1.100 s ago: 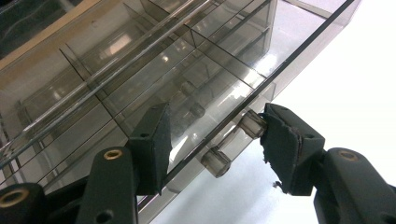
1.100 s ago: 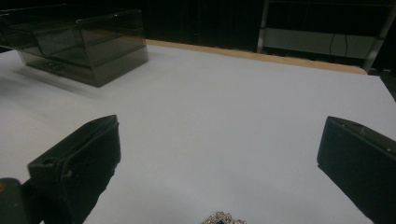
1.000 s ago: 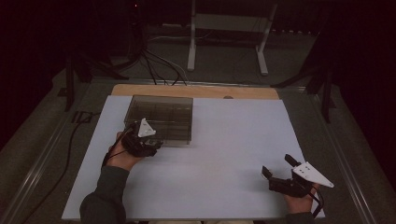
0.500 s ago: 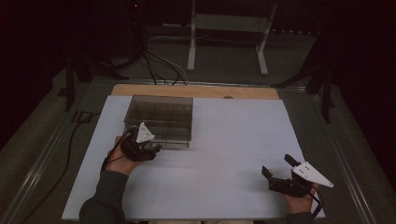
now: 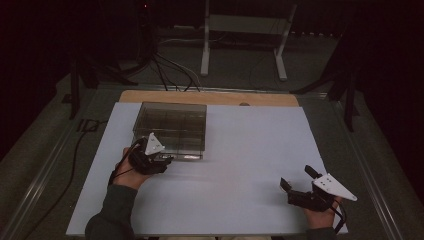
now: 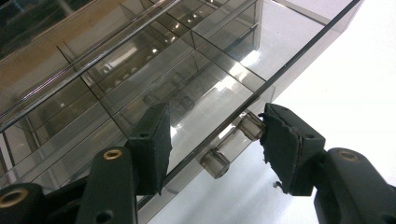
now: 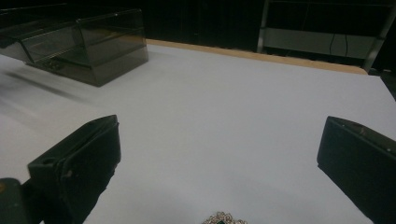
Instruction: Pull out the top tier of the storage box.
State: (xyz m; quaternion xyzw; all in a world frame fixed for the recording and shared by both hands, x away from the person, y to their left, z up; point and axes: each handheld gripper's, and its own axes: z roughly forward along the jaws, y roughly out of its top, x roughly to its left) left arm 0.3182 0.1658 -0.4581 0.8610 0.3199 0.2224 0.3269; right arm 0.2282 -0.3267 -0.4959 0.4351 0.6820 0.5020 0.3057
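Moved: your left gripper (image 6: 212, 140) has slid toward the smoked clear-plastic box (image 5: 172, 127), near corner.
Left jaws: parted, straddling its round knobs (image 6: 215, 162), gripping nothing.
Right gripper (image 5: 299, 186): wide open, empty, well apart from box.

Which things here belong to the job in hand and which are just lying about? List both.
In the job:
- smoky clear plastic compartment box
- its small cylindrical knob
- left gripper, jaws open around that knob

Lying about or idle:
- right gripper, open over the white table sheet
- small silvery chain-like piece
- floor cables
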